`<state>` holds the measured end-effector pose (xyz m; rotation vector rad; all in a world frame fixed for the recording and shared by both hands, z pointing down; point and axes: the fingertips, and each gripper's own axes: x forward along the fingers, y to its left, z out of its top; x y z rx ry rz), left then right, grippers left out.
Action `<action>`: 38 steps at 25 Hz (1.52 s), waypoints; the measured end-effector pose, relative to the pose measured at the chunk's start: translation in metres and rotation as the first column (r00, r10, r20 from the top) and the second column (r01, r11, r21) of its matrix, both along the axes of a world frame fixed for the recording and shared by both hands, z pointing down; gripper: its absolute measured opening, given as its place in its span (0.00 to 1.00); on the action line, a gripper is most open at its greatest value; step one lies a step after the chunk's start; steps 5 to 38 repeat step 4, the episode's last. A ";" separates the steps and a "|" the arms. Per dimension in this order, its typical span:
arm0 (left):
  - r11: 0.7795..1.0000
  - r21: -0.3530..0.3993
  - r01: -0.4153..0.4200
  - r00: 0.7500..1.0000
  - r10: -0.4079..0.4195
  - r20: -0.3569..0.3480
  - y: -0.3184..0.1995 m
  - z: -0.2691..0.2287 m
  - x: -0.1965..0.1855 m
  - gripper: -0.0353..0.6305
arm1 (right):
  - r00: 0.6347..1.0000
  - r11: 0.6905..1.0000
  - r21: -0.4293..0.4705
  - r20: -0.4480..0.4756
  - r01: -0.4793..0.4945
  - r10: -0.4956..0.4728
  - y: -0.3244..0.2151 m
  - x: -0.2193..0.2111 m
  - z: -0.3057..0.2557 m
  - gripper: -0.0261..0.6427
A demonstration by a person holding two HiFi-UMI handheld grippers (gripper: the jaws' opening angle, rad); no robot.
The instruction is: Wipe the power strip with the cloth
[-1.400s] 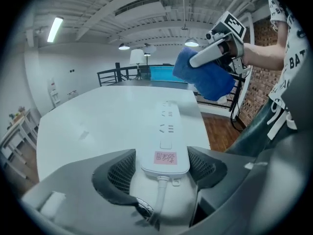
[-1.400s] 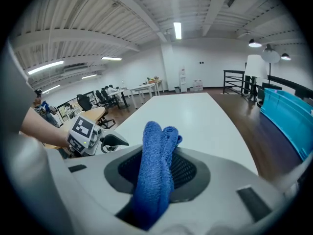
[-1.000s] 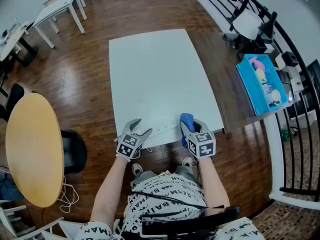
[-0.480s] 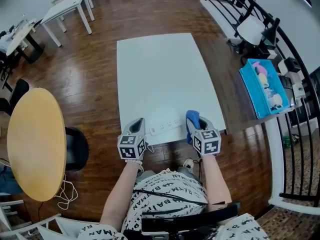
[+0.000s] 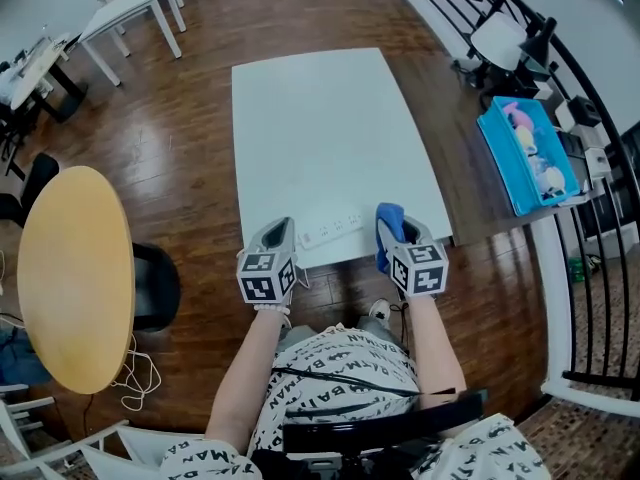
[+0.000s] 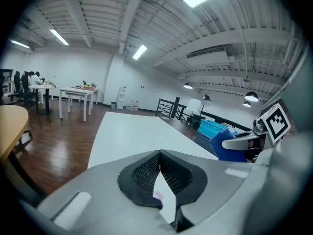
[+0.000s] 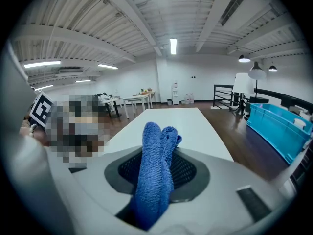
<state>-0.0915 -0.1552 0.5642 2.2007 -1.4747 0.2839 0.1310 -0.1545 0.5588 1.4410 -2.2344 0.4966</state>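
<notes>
A long white bench (image 5: pixel 320 128) stands on a wooden floor. A white power strip (image 5: pixel 332 231) lies on the bench's near edge. The left hand-held gripper (image 5: pixel 280 232) has its jaws closed at the strip's left end. At the bench's near right corner the right hand-held gripper (image 5: pixel 392 226) grips a blue cloth (image 5: pixel 387 218). A round yellow table (image 5: pixel 75 278) stands left of the bench and a blue bin (image 5: pixel 525 153) right of it.
</notes>
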 end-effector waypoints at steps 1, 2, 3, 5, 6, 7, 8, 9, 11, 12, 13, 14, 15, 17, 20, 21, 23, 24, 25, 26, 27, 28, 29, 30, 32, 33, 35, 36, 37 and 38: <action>1.000 0.003 -0.003 1.000 0.003 0.000 0.001 -0.001 0.001 0.07 | 1.000 1.000 0.005 -0.003 0.003 -0.003 0.000 -0.001 -0.001 0.24; 1.000 0.005 -0.005 1.000 0.005 -0.002 0.001 -0.003 0.002 0.07 | 1.000 1.000 0.009 -0.005 0.006 -0.006 0.001 -0.001 -0.002 0.24; 1.000 0.008 -0.007 1.000 0.007 -0.003 0.001 -0.004 0.003 0.07 | 1.000 1.000 0.012 -0.006 0.009 -0.009 0.001 -0.001 -0.003 0.24; 1.000 0.010 -0.008 1.000 0.008 -0.004 0.002 -0.005 0.004 0.07 | 1.000 1.000 0.014 -0.006 0.011 -0.011 0.001 -0.002 -0.003 0.24; 1.000 0.010 -0.008 1.000 0.008 -0.004 0.002 -0.005 0.004 0.07 | 1.000 1.000 0.014 -0.006 0.011 -0.011 0.001 -0.002 -0.003 0.24; 1.000 0.010 -0.008 1.000 0.008 -0.004 0.002 -0.005 0.004 0.07 | 1.000 1.000 0.014 -0.006 0.011 -0.011 0.001 -0.002 -0.003 0.24; 1.000 0.010 -0.008 1.000 0.008 -0.004 0.002 -0.005 0.004 0.07 | 1.000 1.000 0.014 -0.006 0.011 -0.011 0.001 -0.002 -0.003 0.24; 1.000 0.010 -0.008 1.000 0.008 -0.004 0.002 -0.005 0.004 0.07 | 1.000 1.000 0.014 -0.006 0.011 -0.011 0.001 -0.002 -0.003 0.24; 1.000 0.010 -0.008 1.000 0.008 -0.004 0.002 -0.005 0.004 0.07 | 1.000 1.000 0.014 -0.006 0.011 -0.011 0.001 -0.002 -0.003 0.24; 1.000 0.010 -0.008 1.000 0.008 -0.004 0.002 -0.005 0.004 0.07 | 1.000 1.000 0.014 -0.006 0.011 -0.011 0.001 -0.002 -0.003 0.24; 1.000 0.010 -0.008 1.000 0.008 -0.004 0.002 -0.005 0.004 0.07 | 1.000 1.000 0.014 -0.006 0.011 -0.011 0.001 -0.002 -0.003 0.24; 1.000 0.010 -0.008 1.000 0.008 -0.004 0.002 -0.005 0.004 0.07 | 1.000 1.000 0.014 -0.006 0.011 -0.011 0.001 -0.002 -0.003 0.24; 1.000 0.010 -0.008 1.000 0.008 -0.004 0.002 -0.005 0.004 0.07 | 1.000 1.000 0.014 -0.006 0.011 -0.011 0.001 -0.002 -0.003 0.24; 1.000 0.010 -0.008 1.000 0.008 -0.004 0.002 -0.005 0.004 0.07 | 1.000 1.000 0.014 -0.006 0.011 -0.011 0.001 -0.002 -0.003 0.24; 1.000 0.010 -0.008 1.000 0.008 -0.004 0.002 -0.005 0.004 0.07 | 1.000 1.000 0.014 -0.006 0.011 -0.011 0.001 -0.002 -0.003 0.24; 1.000 0.010 -0.008 1.000 0.008 -0.004 0.002 -0.005 0.004 0.07 | 1.000 1.000 0.014 -0.006 0.011 -0.011 0.001 -0.002 -0.003 0.24; 1.000 0.010 -0.008 1.000 0.008 -0.004 0.002 -0.005 0.004 0.07 | 1.000 1.000 0.014 -0.006 0.011 -0.011 0.001 -0.002 -0.003 0.24; 1.000 0.010 -0.008 1.000 0.008 -0.004 0.002 -0.005 0.004 0.07 | 1.000 1.000 0.014 -0.006 0.011 -0.011 0.001 -0.002 -0.003 0.24; 1.000 0.010 -0.008 1.000 0.008 -0.004 0.002 -0.005 0.004 0.07 | 1.000 1.000 0.014 -0.006 0.011 -0.011 0.001 -0.002 -0.003 0.24; 1.000 0.010 -0.008 1.000 0.008 -0.004 0.002 -0.005 0.004 0.07 | 1.000 1.000 0.014 -0.006 0.011 -0.011 0.001 -0.002 -0.003 0.24; 1.000 0.010 -0.008 1.000 0.008 -0.004 0.002 -0.005 0.004 0.07 | 1.000 1.000 0.014 -0.006 0.011 -0.011 0.001 -0.002 -0.003 0.24; 1.000 0.010 -0.008 1.000 0.008 -0.004 0.002 -0.005 0.004 0.07 | 1.000 1.000 0.014 -0.006 0.011 -0.011 0.001 -0.002 -0.003 0.24; 1.000 0.010 -0.008 1.000 0.008 -0.004 0.002 -0.005 0.004 0.07 | 1.000 1.000 0.014 -0.006 0.011 -0.011 0.001 -0.002 -0.003 0.24; 1.000 0.010 -0.008 1.000 0.008 -0.004 0.002 -0.005 0.004 0.07 | 1.000 1.000 0.014 -0.006 0.011 -0.011 0.001 -0.002 -0.003 0.24; 1.000 0.010 -0.008 1.000 0.008 -0.004 0.002 -0.005 0.004 0.07 | 1.000 1.000 0.014 -0.006 0.011 -0.011 0.001 -0.002 -0.003 0.24; 1.000 0.010 -0.008 1.000 0.008 -0.004 0.002 -0.005 0.004 0.07 | 1.000 1.000 0.014 -0.006 0.011 -0.011 0.001 -0.002 -0.003 0.24; 1.000 0.010 -0.008 1.000 0.008 -0.004 0.002 -0.005 0.004 0.07 | 1.000 1.000 0.014 -0.006 0.011 -0.011 0.001 -0.002 -0.003 0.24; 1.000 0.010 -0.008 1.000 0.008 -0.004 0.002 -0.005 0.004 0.07 | 1.000 1.000 0.014 -0.006 0.011 -0.011 0.001 -0.002 -0.003 0.24; 1.000 0.010 -0.008 1.000 0.008 -0.004 0.002 -0.005 0.004 0.07 | 1.000 1.000 0.014 -0.006 0.011 -0.011 0.001 -0.002 -0.003 0.24; 1.000 0.010 -0.008 1.000 0.008 -0.004 0.002 -0.005 0.004 0.07 | 1.000 1.000 0.014 -0.006 0.011 -0.011 0.001 -0.002 -0.003 0.24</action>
